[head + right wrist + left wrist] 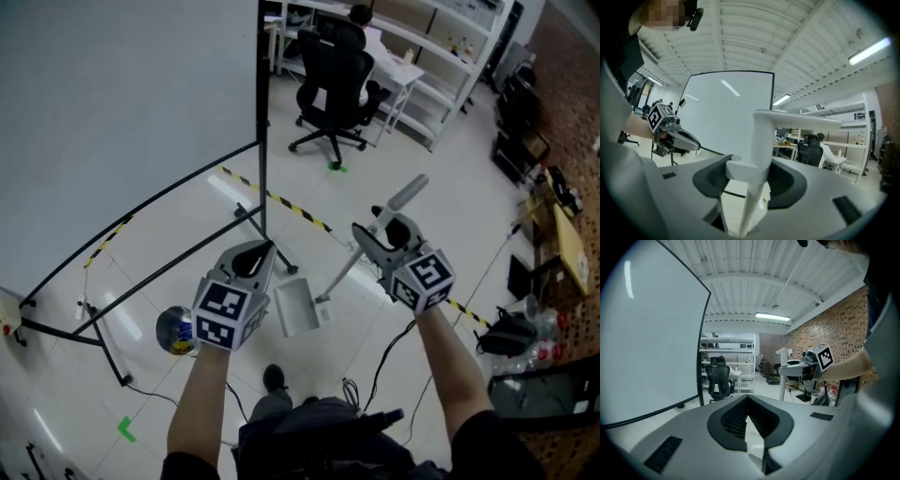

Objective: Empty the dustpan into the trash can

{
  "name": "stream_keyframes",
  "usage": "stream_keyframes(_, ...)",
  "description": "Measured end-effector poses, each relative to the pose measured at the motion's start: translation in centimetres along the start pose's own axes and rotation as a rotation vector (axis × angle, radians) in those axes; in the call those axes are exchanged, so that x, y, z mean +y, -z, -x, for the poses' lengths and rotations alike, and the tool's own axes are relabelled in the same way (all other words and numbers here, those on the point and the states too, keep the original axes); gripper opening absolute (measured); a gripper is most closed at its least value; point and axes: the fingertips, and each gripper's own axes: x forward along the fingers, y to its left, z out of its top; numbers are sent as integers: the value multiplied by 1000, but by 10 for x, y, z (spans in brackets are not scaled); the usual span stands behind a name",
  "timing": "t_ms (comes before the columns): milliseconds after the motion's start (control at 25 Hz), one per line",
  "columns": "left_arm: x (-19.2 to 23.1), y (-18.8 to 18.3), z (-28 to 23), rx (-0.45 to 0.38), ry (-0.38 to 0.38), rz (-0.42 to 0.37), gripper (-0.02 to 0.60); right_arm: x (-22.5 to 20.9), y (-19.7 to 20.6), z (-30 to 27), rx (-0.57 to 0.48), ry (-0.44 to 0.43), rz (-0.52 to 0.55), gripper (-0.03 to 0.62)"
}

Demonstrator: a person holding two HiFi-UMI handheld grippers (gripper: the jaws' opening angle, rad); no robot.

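**Dustpan in my right tongs, trash can off to the left**

At far left a big white board (122, 103) stands on a black frame with legs spread across the pale floor. Below it on the floor sits the round, shiny trash can (174, 330), showing just beside the marker cube of my left tongs (265, 250). Those tongs are pressed together at the tips and carry nothing. To their right the dustpan (298, 307) hangs with its grey pan low between my two arms, apart from the trash can. Its long handle (345, 272) slants up and to the right into my right tongs (370, 237), which are clamped on it below the grey grip (409, 192). In the right gripper view the pale shaft runs upright between the pads. Farther back a black office chair (333, 70) stands near white shelving (441, 47).
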Motion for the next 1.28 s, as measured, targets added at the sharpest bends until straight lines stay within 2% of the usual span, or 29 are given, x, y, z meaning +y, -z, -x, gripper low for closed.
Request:
stream_keyframes(200,21,-7,-14,-10,27,-2,-8,-26,0,-9,8,69,-12,235)
stream_keyframes(440,28,0,-37,16,48,4,-8,-48,19,-27,40,91,-9,235)
stream_keyframes(800,27,14,-85,79,43,15,-8,-81,92,-48,136,86,-22,235)
stream_keyframes(920,23,18,-105,94,43,22,-8,-90,107,-54,136,67,-41,235)
stream_keyframes(1040,22,21,-129,90,34,24,-8,-96,122,-64,138,37,-76,235)
stream_keyframes(1280,20,38,-173,91,22,5,-8,-112,177,-72,164,55,-96,235)
